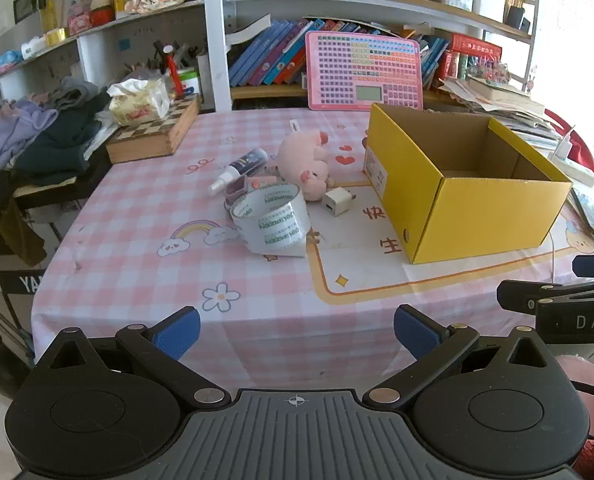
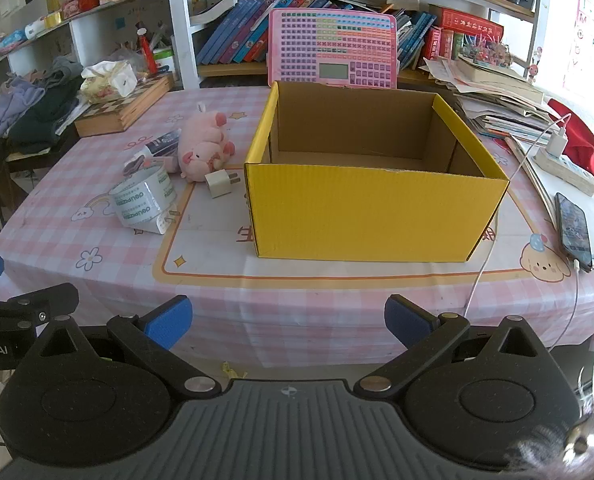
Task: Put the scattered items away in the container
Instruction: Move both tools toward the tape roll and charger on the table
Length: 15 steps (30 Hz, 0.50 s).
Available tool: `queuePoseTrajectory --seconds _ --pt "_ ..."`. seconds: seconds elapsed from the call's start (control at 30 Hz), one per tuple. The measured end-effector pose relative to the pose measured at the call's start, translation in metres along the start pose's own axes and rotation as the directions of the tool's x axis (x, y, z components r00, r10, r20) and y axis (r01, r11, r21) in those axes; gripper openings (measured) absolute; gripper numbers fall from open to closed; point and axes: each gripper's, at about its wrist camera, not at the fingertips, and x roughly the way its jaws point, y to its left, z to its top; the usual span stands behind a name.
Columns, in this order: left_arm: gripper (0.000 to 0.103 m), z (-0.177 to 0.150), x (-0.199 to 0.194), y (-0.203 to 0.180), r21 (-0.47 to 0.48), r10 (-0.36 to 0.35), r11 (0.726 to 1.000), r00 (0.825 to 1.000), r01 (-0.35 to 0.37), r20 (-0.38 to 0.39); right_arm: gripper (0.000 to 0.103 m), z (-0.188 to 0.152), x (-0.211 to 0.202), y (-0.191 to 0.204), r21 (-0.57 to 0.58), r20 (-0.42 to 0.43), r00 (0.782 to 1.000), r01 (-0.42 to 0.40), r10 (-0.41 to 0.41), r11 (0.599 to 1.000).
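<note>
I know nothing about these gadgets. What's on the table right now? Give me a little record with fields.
container: yellow box, open top, looks empty
loose items: tape roll, plush pig, white charger, spray bottle, all left of the box
also there: small purple item behind the tape, unclear what
left gripper: open, holding nothing
right gripper: open, holding nothing
progress: nothing in the box yet

Black hand-held gripper (image 1: 295, 330), blue pads (image 1: 179, 334)
</note>
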Motion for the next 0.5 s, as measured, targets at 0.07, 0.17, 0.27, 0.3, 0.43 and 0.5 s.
queuePoseTrajectory --seconds 0.07,0.17,0.27,0.3,0.43,0.5 --pt "0.103 -0.0001 0.0 0.0003 -0.001 0.002 1.0 1.0 -0.002 0.0 0.103 -0.0001 0.0002 0.0003 0.001 0.0 1.0 0.0 0.0 1.0" --pt "0.103 0.0006 -0.0002 0.0008 -0.003 0.003 1.0 1.0 -0.003 -0.002 0.103 -0.0004 0.0004 0.0007 0.002 0.001 1.0 0.001 -0.001 1.0" --pt "0.103 -0.0003 0.0004 0.0005 -0.004 0.003 1.0 1.0 -0.003 -0.005 0.103 -0.0013 0.0 0.0004 0.002 0.0 1.0 0.0 0.0 1.0" --pt "0.103 -0.0003 0.0007 0.0009 -0.005 0.002 1.0 1.0 -0.002 -0.007 0.103 -0.001 0.0002 0.0007 0.001 0.0 1.0 0.0 0.0 1.0" --pt "0.103 -0.0009 0.0003 0.0014 -0.005 0.007 1.0 1.0 -0.007 -0.009 0.103 -0.0004 0.0008 0.0017 0.002 0.0 1.0 0.001 -0.001 1.0" --pt "0.103 -0.001 -0.0004 0.0016 -0.005 0.002 1.0 1.0 -0.002 -0.008 0.103 -0.0001 0.0003 0.0014 0.003 -0.001 1.0 0.002 -0.002 1.0"
